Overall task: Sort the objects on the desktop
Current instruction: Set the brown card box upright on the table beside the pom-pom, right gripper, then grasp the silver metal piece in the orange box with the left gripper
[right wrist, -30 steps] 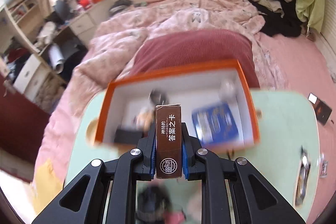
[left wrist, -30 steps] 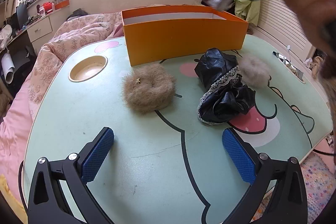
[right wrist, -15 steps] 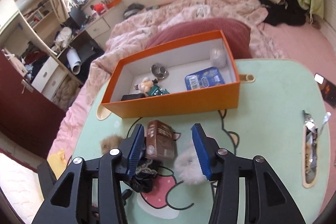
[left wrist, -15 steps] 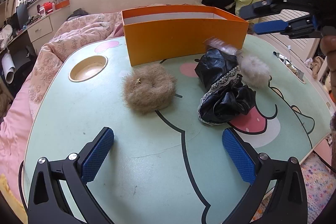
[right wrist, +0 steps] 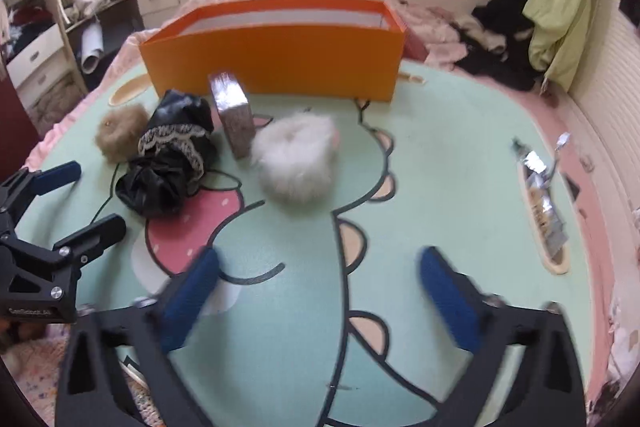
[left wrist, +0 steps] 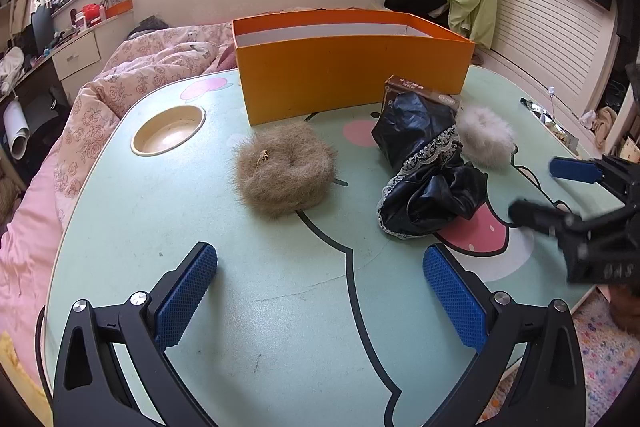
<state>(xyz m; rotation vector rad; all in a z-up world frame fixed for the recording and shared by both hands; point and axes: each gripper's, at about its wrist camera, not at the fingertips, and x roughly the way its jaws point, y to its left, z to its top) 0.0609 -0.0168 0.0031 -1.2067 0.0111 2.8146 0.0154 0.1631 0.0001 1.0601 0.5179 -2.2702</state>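
Note:
A small brown box (right wrist: 234,111) stands tilted on the green table (right wrist: 420,187), leaning between a black lace-trimmed cloth (right wrist: 172,159) and a white fluffy scrunchie (right wrist: 296,155), just in front of the orange box (right wrist: 272,59). In the left wrist view the brown box (left wrist: 420,93) peeks out behind the black cloth (left wrist: 428,179), with a brown fluffy scrunchie (left wrist: 284,171) to its left. My right gripper (right wrist: 320,291) hangs low over the near table, its jaws opening wide with nothing between them. My left gripper (left wrist: 320,291) is open and empty over the table's front.
A round cup recess (left wrist: 168,135) is set into the table's left side. A long slot (right wrist: 540,195) on the right holds foil wrappers. A pink quilted bed (left wrist: 120,83) lies behind and left of the table. Each gripper shows in the other's view, the right gripper (left wrist: 536,187) near the white scrunchie (left wrist: 486,143).
The right gripper, shut on the brown box above the orange box, let it go; the box landed on the table outside. The gripper dropped lower and opened wide. The left gripper stayed put.

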